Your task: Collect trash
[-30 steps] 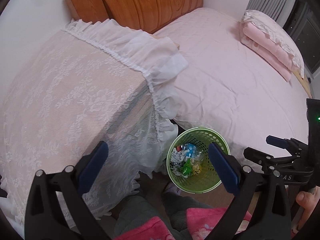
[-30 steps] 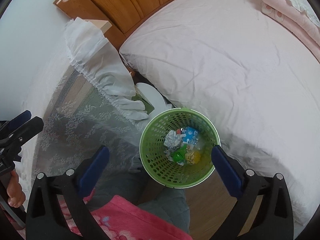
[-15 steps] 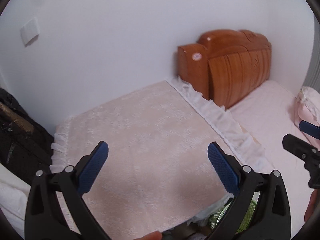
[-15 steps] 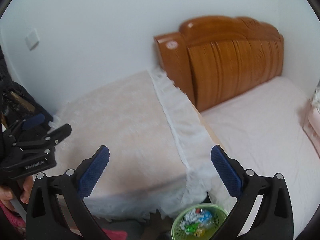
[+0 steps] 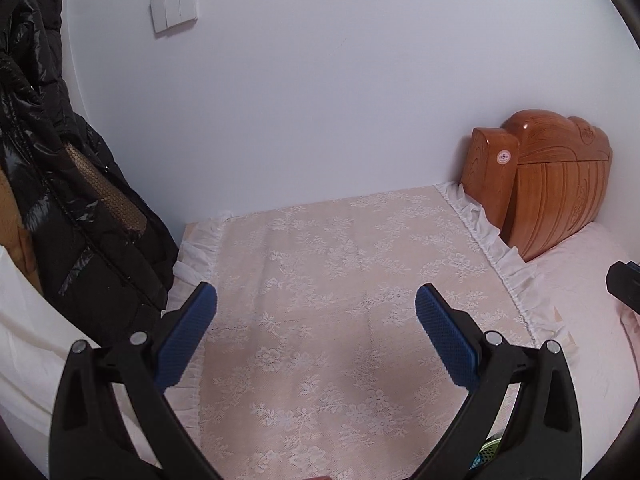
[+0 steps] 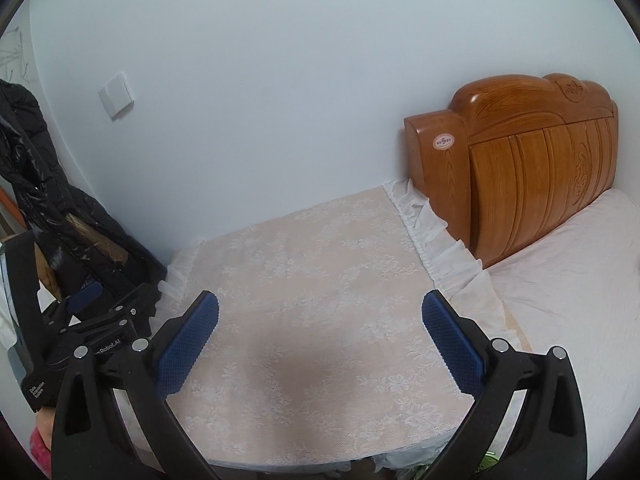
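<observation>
Both wrist cams look across a lace-covered surface (image 5: 340, 320) set against the white wall (image 5: 320, 80), wedged between a hanging black jacket (image 5: 60, 200) and the wooden headboard (image 5: 560, 192).

Left gripper (image 5: 316, 304): jaws wide apart, nothing between them, blue pads (image 5: 186, 332) hover above the lace cloth. Also visible at the left edge of the right cam, held beside the jacket.

Right gripper (image 6: 320, 312): jaws wide apart as well, empty, above the same cloth. Only its black tip shows at the right edge of the left cam, over the bed (image 5: 580, 320).

Nothing lies on the lace top in either view; a soft shadow sits near its front edge in the right cam.

Trash bin (image 5: 490, 454): just a sliver of green mesh at the bottom right of the left cam, below the front corner of the surface, mostly hidden behind the right jaw arm. A faint green bit shows at the bottom right of the right cam too, but it's too cut off to tell what's in it. No loose trash visible anywhere.

Other stuff: white frilled edge (image 6: 440, 248) of the cloth runs along the headboard side, touching the pink bed sheet. Wall switch (image 5: 174, 6) up left, above the jacket. Round sticker on the headboard's side post.
</observation>
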The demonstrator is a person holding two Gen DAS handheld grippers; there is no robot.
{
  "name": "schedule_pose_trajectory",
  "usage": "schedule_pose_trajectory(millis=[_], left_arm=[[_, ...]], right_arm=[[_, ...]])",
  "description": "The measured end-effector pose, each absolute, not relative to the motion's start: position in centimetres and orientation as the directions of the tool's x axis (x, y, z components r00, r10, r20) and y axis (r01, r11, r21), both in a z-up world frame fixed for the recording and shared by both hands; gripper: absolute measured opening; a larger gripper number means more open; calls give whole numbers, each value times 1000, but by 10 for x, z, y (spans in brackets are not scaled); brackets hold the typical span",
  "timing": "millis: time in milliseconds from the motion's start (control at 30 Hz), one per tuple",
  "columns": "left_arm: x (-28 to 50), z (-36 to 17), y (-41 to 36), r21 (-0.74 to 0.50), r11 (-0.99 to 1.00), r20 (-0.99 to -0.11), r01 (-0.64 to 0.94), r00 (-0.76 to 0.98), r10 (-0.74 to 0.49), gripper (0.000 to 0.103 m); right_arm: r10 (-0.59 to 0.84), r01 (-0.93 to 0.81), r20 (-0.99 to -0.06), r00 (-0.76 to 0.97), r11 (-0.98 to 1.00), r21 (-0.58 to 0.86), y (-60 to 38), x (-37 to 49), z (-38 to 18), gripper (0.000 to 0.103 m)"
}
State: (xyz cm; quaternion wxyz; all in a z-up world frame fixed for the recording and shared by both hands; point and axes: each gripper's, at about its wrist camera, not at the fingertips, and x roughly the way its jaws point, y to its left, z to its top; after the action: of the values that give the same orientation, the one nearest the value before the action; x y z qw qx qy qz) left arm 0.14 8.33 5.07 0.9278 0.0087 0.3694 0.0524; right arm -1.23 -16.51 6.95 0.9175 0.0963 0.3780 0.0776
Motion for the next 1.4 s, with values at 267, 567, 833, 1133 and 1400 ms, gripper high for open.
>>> schedule_pose_trajectory(millis=[267,567,833,1133,1400], left_arm=[[6,45,91,43,995,-696,-86,712,91,95],[8,40,89,34,997,-710,-71,701,74,95],[6,38,84,30,998,-715,-59,696,62,95],[3,38,83,26,998,-717,-61,695,61,95],[2,39,81,27,998,-717,-58,695,60,95]], right_arm=[[217,-70,-691,689,969,235,-136,1,57,101],[195,-64,-703,684,976,208,-131,7,54,101],[187,-61,-703,686,978,200,-135,4,55,101],[188,-67,-702,687,978,196,-138,1,55,101],[185,-69,-700,689,979,191,-138,-1,55,101]])
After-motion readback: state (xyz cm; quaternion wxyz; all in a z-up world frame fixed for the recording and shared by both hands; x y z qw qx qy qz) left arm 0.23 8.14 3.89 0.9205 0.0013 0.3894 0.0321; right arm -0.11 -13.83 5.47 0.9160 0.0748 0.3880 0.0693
